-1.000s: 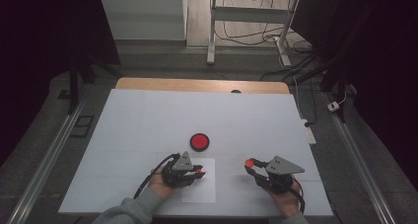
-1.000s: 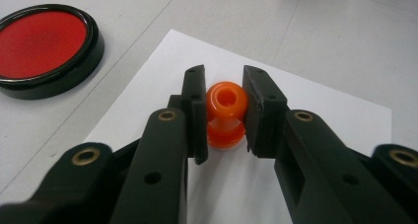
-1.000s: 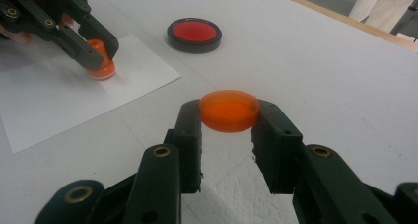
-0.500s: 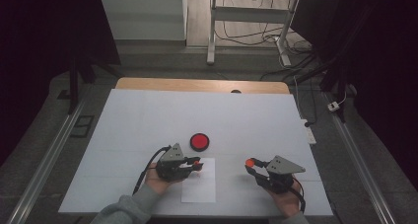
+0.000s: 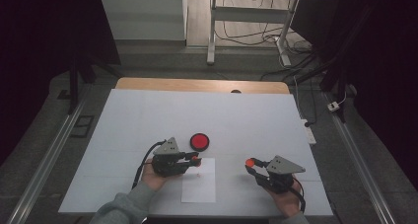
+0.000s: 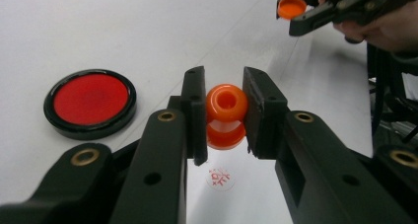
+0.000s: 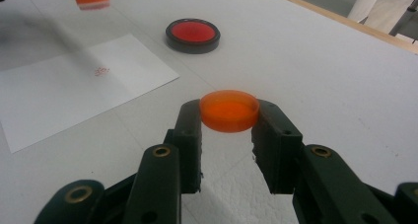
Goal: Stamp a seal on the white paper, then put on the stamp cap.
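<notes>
My left gripper [image 6: 225,131] is shut on an orange stamp [image 6: 226,101] and holds it a little above a white paper sheet [image 5: 199,190]. A small red stamp mark [image 6: 219,178] lies on the sheet just below the stamp. From above, the left gripper [image 5: 195,160] hangs over the sheet's top left corner. My right gripper [image 7: 227,130] is shut on a round orange cap [image 7: 229,109] and holds it above the table, right of the sheet; the high view has it at the right gripper [image 5: 251,164]. A red ink pad [image 5: 199,141] in a black case lies just beyond the left gripper.
The white table board [image 5: 148,115] has a wooden edge [image 5: 197,84] at the far side. Metal rails [image 5: 44,160] run along both sides. Cables and a table frame [image 5: 246,31] stand on the floor beyond.
My left gripper has risen off the paper with the stamp and drifted slightly left, uncovering the red mark. The right gripper has kept still.
</notes>
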`<state>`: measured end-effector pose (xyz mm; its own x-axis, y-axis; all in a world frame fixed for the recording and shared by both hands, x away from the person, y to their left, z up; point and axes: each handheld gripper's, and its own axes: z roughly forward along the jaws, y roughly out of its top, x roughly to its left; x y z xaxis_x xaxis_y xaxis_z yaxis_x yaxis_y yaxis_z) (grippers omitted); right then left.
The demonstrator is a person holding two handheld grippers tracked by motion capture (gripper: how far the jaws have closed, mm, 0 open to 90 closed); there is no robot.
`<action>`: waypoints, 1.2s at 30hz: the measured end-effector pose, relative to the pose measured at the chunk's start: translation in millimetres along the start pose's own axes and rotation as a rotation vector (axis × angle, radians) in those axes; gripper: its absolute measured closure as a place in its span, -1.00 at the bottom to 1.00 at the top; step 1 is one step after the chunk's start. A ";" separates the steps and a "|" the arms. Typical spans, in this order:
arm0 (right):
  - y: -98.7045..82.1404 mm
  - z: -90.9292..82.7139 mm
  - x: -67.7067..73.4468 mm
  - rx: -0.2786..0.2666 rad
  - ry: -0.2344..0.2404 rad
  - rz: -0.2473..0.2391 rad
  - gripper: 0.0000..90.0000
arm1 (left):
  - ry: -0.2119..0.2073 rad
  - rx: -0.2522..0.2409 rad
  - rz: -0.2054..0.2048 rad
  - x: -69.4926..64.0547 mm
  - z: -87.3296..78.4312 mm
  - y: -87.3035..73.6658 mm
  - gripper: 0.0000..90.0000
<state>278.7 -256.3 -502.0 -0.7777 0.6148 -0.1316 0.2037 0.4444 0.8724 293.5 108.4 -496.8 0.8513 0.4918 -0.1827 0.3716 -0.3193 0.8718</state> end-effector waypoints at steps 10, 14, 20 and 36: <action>0.2 0.4 0.3 -0.002 -0.003 -0.001 0.43 | 0.005 -0.047 -0.013 -3.1 -18.2 15.3 0.60; 0.0 0.4 0.0 0.001 -0.003 -0.002 0.43 | -0.001 -0.050 -0.009 -4.0 -20.5 19.0 0.60; -0.1 0.7 0.1 0.000 -0.002 -0.001 0.43 | 0.008 -0.033 0.000 -5.6 -17.8 19.1 0.60; 0.9 4.0 1.4 -0.005 0.007 0.003 0.43 | 0.023 -0.010 0.007 -7.9 -14.8 19.0 0.60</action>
<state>280.1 -252.5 -503.3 -0.7811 0.6116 -0.1261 0.2030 0.4396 0.8750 288.3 110.4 -472.0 0.8451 0.5081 -0.1665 0.3621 -0.3147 0.8774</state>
